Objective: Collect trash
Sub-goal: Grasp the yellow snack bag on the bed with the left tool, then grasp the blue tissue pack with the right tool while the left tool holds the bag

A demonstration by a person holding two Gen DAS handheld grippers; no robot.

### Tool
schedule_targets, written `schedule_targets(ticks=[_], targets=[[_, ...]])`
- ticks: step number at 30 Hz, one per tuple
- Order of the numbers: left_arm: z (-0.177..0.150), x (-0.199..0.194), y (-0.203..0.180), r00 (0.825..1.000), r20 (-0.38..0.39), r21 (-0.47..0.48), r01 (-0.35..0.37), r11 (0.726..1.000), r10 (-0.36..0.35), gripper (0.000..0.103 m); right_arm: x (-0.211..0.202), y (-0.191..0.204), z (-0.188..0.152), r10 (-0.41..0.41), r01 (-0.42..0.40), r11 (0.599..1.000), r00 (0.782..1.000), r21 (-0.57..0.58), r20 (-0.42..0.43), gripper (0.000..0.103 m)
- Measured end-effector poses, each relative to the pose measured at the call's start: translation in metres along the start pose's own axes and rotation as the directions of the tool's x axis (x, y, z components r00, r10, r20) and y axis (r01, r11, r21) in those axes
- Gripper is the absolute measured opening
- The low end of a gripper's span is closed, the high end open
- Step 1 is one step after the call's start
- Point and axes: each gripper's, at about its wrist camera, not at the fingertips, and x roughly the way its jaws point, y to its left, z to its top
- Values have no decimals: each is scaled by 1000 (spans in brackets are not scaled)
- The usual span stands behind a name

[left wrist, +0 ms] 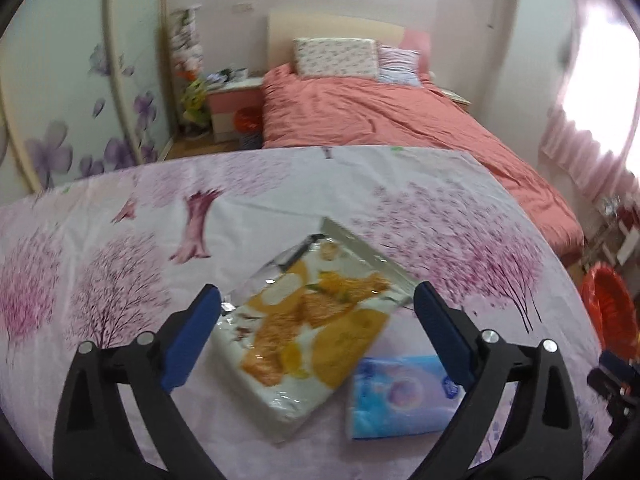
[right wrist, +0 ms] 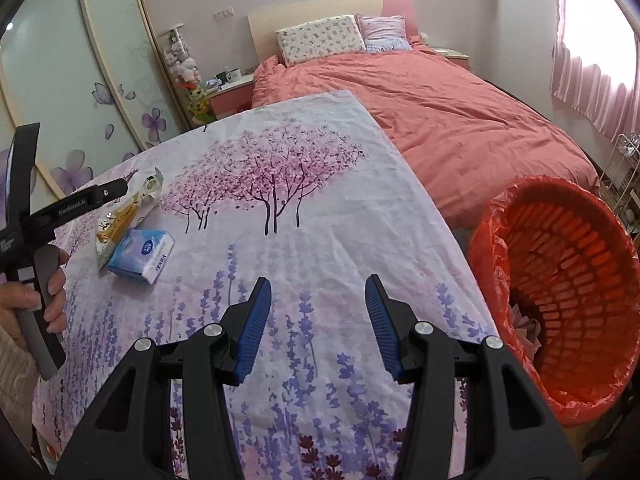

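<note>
home bedroom, made bed [right wrist: 440, 120] with pillows [right wrist: 320, 38], nightstand [left wrist: 234, 100], floral wardrobe doors [right wrist: 60, 92]

Left tongs [left wrist: 316, 312] wide open, right tongs [right wrist: 318, 320] parted

Both wrist views look steeply down along their fingers at the floral cloth [left wrist: 280, 184], sharing the blue tissue pack [right wrist: 142, 255].
</note>
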Motion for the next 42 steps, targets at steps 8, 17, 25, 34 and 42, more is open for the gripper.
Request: schedule_targets(ticks=[8, 17, 25, 34, 42], targets=[[-9, 28, -17, 981, -61, 103, -177, 979, 184, 87, 4, 3, -2, 11, -11, 1000, 1000, -2, -10, 50], [-7, 47, 57, 955, -159, -122, -271, 955, 251, 47, 7, 12, -3, 22, -22, 1000, 1000, -11, -17, 50], [-11, 28, 108, 928, -177, -143, -355, 924, 329, 4, 15, 34, 1, 69, -70, 997, 997, -30, -25, 50], [-41, 5, 140, 949, -148, -183, -304, 935, 279, 8, 57, 99, 37, 115, -117, 991, 993, -62, -32, 50], [-44, 4, 153, 970, -132, -259, -233, 937, 205, 11, 107, 125, 55, -36, 12, 980, 993, -200, -116, 50]])
